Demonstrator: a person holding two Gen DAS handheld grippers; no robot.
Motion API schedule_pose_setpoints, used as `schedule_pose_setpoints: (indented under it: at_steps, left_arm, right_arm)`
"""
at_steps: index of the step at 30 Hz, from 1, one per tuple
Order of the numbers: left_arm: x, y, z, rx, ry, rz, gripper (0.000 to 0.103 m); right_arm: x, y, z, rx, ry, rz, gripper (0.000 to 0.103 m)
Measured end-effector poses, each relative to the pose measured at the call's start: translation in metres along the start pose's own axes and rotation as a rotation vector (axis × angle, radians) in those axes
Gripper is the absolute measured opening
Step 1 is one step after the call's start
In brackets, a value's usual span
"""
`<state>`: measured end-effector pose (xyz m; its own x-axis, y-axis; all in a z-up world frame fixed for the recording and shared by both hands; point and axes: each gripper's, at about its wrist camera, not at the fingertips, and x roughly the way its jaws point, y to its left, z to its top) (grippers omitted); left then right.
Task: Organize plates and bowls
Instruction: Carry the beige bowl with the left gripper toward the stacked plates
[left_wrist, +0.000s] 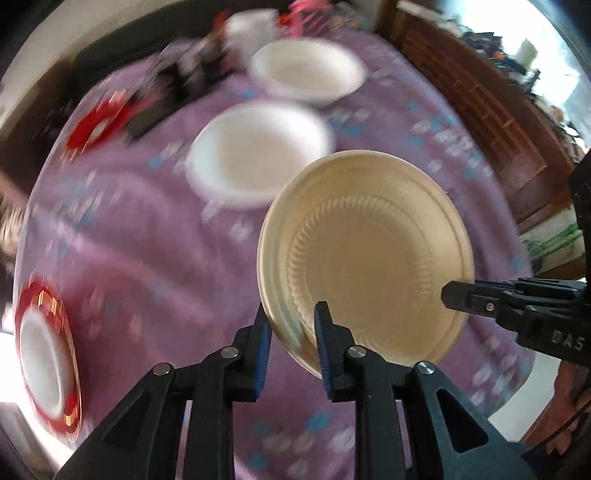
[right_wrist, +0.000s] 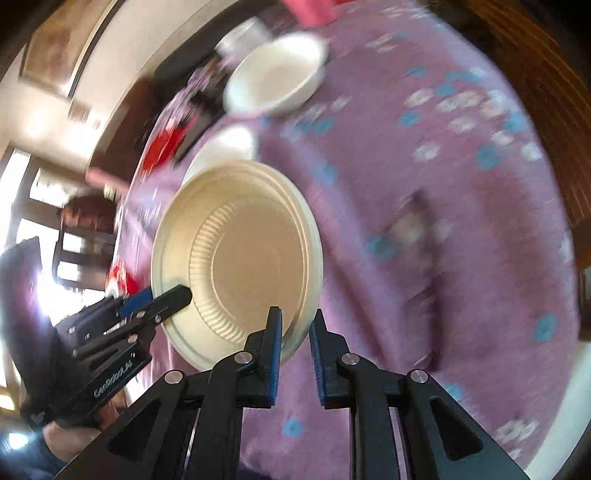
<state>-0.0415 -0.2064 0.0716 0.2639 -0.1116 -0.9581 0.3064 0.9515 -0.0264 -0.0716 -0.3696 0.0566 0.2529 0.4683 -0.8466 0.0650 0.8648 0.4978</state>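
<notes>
- While both grippers pinch it from opposite edges, the cream-coloured round foam plate with a ribbed inner ring (left_wrist: 369, 254) hangs tilted above the table, clear of the cloth.
- The left gripper (left_wrist: 291, 325) has its blue-padded jaws nearly closed on the plate's near rim, one pad on each face of the plate.
- The right gripper (right_wrist: 295, 328) has its jaws drawn in just as narrowly, with the plate's rim between the pads; in the left wrist view its black tip (left_wrist: 458, 295) lies on the plate's right edge.
- Just beyond the held plate, a white round foam plate (left_wrist: 258, 155) lies flat on the cloth, partly hidden behind the cream plate in the right wrist view.
- Farther back sits a white foam bowl (left_wrist: 308, 72), apart from the white plate.
- A red-rimmed plate with a white centre (left_wrist: 46, 369) lies near the table's left edge, well apart from the others.
- Another red item (left_wrist: 98, 123) lies at the far left, too blurred to tell what it is.
- Everything rests on a purple tablecloth with blue and white flower prints (left_wrist: 147, 240).
- A dark wooden cabinet (left_wrist: 476, 110) stands beyond the table on the right.
</notes>
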Motion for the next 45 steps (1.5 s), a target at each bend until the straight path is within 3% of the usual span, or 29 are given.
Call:
schedule_pose_setpoints:
  at_steps: [4,9,13,17,20,22,30,38,40,42,45]
  left_arm:
    - [0.008,0.038,-0.027,-0.088,0.065,0.005,0.022]
    - [0.014,0.077,-0.039,-0.155,0.071,0.001,0.022]
    - [0.023,0.099,-0.041,-0.142,0.068,-0.017,0.026]
    - [0.023,0.118,-0.035,-0.096,0.044,-0.043,0.029]
    - [0.020,0.131,-0.031,-0.072,0.025,-0.087,0.045]
    - [0.017,0.141,-0.028,-0.054,0.006,-0.113,0.049]
    - [0.028,0.158,-0.015,-0.001,0.018,-0.187,0.049]
    - [0.025,0.156,-0.015,-0.020,0.015,-0.136,0.049]
    - [0.028,0.152,-0.022,-0.028,0.018,-0.117,0.048]
    - [0.033,0.144,-0.027,-0.032,0.025,-0.116,0.030]
    - [0.031,0.133,-0.030,-0.023,0.022,-0.102,0.019]
  right_arm:
    - [0.033,0.025,0.003,-0.069,0.081,0.026,0.016]
    - [0.062,0.057,0.009,-0.130,0.112,-0.004,0.016]
    - [0.077,0.078,0.011,-0.156,0.079,-0.059,0.016]
    - [0.081,0.085,0.016,-0.101,0.037,-0.092,0.018]
    - [0.080,0.089,0.018,-0.037,0.022,-0.104,0.018]
    - [0.075,0.091,0.016,-0.007,-0.014,-0.114,0.019]
    - [0.060,0.088,-0.002,0.113,-0.087,-0.172,0.021]
    - [0.067,0.092,0.012,0.057,-0.069,-0.181,0.021]
    - [0.073,0.092,0.015,0.028,-0.033,-0.201,0.021]
    - [0.079,0.090,0.015,0.007,-0.003,-0.178,0.021]
    - [0.083,0.090,0.013,-0.014,0.022,-0.139,0.012]
